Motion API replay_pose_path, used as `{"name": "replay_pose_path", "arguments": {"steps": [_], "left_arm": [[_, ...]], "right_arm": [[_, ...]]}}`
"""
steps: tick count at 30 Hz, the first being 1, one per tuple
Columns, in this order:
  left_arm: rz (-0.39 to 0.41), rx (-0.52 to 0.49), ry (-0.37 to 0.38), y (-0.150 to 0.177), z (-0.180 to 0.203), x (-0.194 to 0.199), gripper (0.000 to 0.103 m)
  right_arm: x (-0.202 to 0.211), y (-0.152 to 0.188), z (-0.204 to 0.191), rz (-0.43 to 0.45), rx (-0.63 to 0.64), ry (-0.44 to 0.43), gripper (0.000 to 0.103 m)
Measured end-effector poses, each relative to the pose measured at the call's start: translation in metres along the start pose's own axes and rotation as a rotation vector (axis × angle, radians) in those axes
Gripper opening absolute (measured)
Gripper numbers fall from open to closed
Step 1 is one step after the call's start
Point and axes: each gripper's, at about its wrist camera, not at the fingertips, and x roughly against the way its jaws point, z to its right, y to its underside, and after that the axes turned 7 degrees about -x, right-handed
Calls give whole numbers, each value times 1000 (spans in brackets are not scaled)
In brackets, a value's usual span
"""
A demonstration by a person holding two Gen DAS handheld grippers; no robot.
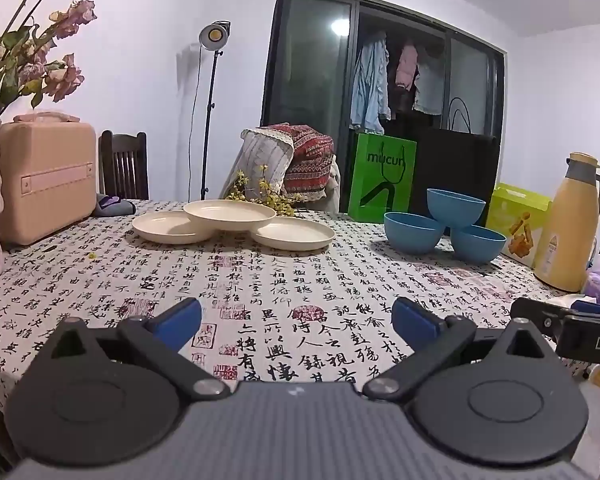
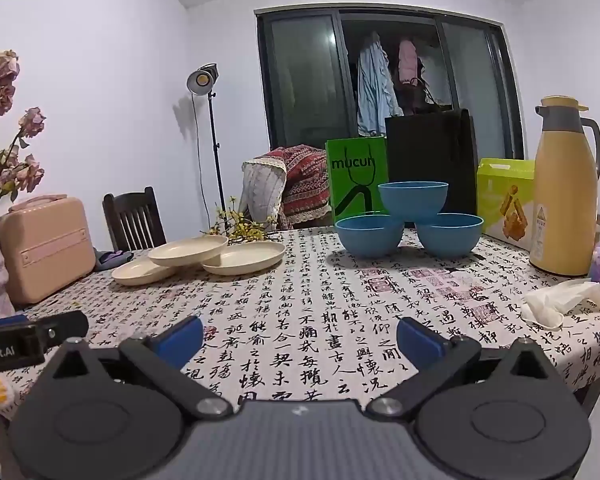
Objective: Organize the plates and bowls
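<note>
Spread wide and empty, left gripper [image 1: 296, 312] and right gripper [image 2: 300, 334] are held near; cream plates [image 1: 230, 212] far left, blue bowls [image 2: 410, 216] far right on the counter [image 1: 260, 280], judged light, rigid, best taken by rims.

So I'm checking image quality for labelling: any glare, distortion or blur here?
Left wrist view: sharp, fisheye bends the window frame, a light glares in its glass. Right wrist view: equally sharp, dark corners, bowls cast soft shadows on the tablecloth.

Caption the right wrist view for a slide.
Open right hand-held gripper faces three cream plates and three pyramid-stacked blue bowls on a calligraphy tablecloth.
</note>
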Motion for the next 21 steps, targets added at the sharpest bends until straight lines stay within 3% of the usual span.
{"name": "replay_pose_path", "arguments": {"steps": [21], "left_arm": [[-31,9,12,-5,3,-2,103]], "right_arm": [[-4,2,4,-10,-8,4,103]]}}
